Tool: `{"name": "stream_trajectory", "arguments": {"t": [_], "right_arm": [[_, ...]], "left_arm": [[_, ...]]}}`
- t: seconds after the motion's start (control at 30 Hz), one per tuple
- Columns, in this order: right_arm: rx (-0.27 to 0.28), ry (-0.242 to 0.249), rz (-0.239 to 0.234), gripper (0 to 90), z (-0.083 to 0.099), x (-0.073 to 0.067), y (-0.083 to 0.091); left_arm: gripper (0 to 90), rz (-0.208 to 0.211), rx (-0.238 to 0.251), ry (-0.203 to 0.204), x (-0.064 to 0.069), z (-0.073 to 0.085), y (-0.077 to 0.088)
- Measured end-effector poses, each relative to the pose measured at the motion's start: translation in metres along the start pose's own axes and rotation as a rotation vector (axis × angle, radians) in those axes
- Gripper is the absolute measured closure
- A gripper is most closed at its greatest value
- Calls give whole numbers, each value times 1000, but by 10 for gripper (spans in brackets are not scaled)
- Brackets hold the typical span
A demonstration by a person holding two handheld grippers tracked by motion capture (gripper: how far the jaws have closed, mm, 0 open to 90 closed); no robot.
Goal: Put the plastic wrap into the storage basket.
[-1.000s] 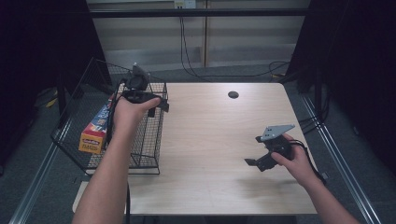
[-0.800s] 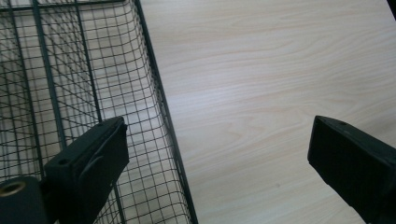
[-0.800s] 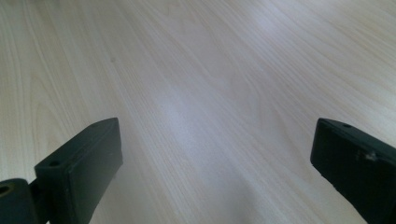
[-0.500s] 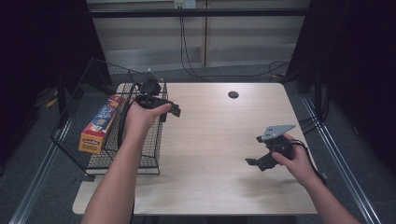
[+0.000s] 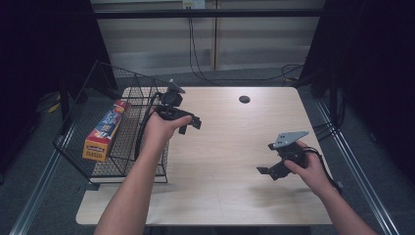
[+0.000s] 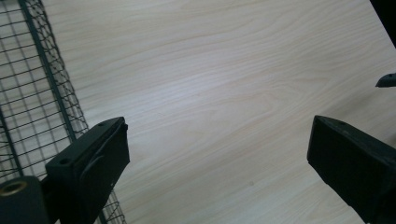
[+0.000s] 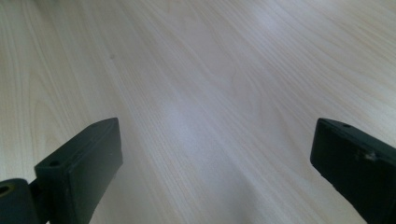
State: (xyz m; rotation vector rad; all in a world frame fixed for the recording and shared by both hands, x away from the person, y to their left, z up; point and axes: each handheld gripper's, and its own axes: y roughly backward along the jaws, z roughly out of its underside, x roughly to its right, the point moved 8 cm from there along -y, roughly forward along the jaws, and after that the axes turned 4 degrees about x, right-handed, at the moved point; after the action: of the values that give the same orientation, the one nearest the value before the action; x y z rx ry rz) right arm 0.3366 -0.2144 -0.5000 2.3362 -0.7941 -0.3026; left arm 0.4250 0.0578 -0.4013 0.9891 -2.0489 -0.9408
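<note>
Left gripper (image 5: 188, 122) hangs spread and empty just beside the wire basket (image 5: 78, 147); right gripper (image 5: 266, 170) spread over bare worktop (image 5: 235, 147). Basket's box (image 5: 105, 129) lettering unreadable.

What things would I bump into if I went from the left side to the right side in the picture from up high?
Long box in the wire basket → left gripper → dark round hole in the table → right gripper.

Light wooden table (image 5: 235, 147), grey floor (image 5: 44, 196), pale wall panels (image 5: 156, 44), dark curtains (image 5: 372, 73) at both sides
</note>
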Motion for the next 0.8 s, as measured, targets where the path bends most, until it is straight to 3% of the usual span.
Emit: {"name": "stream_trajectory", "arguments": {"t": [0.27,0.4,0.53,0.8], "right_arm": [[-2,-3,-1,21,1,0,0],[-1,-3,-3,21,1,0,0],[-2,-5,3,20,1,1,0],[-4,-1,2,21,2,1,0]], "left_arm": [[58,23,-2,-17,11,4,-12],[58,35,-13,-44,15,7,-18],[58,49,-13,-42,19,11,-25],[57,58,-23,-64,23,17,-34]]}}
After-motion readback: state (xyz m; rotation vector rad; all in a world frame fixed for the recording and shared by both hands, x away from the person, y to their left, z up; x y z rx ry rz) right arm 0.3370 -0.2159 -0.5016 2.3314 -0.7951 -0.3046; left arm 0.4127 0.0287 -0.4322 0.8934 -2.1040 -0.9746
